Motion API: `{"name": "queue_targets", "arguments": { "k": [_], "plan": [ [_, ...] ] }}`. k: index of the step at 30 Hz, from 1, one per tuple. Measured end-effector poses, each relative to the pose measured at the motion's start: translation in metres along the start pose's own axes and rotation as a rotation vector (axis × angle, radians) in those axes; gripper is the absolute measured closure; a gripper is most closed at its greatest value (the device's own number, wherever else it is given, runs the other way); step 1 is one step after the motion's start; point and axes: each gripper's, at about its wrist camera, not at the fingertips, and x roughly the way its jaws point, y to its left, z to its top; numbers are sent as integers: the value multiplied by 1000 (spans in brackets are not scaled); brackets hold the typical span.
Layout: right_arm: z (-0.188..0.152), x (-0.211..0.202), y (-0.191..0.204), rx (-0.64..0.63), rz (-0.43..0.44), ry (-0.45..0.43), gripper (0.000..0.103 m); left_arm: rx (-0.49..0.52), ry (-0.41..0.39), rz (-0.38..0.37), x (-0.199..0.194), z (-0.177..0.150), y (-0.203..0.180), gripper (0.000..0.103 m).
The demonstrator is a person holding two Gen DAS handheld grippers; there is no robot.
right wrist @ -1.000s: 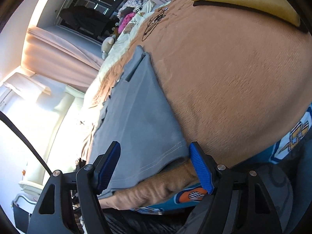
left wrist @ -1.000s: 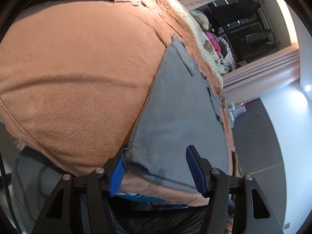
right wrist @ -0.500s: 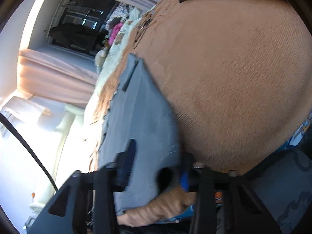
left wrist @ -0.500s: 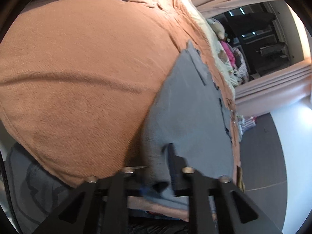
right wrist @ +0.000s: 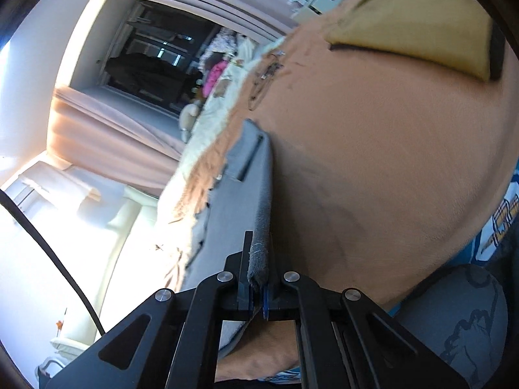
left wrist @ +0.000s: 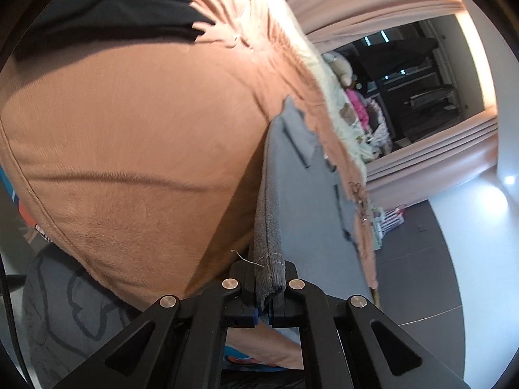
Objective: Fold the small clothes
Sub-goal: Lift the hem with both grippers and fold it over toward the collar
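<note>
A small grey garment point(left wrist: 308, 201) lies on an orange-brown blanket point(left wrist: 129, 129) over the bed. My left gripper point(left wrist: 264, 287) is shut on the garment's near left corner, and the hem bunches up between the fingers. In the right wrist view the same grey garment point(right wrist: 233, 214) runs away from me, and my right gripper point(right wrist: 258, 283) is shut on its near right corner. Both corners are lifted a little off the blanket.
A black garment point(left wrist: 107, 9) lies at the far left of the bed. A mustard folded cloth point(right wrist: 418, 22) lies at the far right. Toys and clothes are piled beyond the bed by curtains point(left wrist: 431, 155). Dark floor point(left wrist: 418, 259) is to the right.
Both grippers went from open around the garment's near corners to shut on them. The pinched edges have risen slightly off the blanket.
</note>
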Motion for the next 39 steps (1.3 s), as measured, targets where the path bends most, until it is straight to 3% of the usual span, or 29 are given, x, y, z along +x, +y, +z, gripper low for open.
{"name": "queue_targets", "arguments": {
  "k": [11,32,39],
  "plan": [
    [-17,-51,10,-40,111,-39,103,58,-68,-109,-71,-4,-28,101],
    [-25,-87,7,-98,235,-67,103,66,-166,-240,-211,-38,-34,101],
    [-21,-81,0,-129,252,-74,103,99,-186,-261,-226,-35,-39,101]
  ]
}}
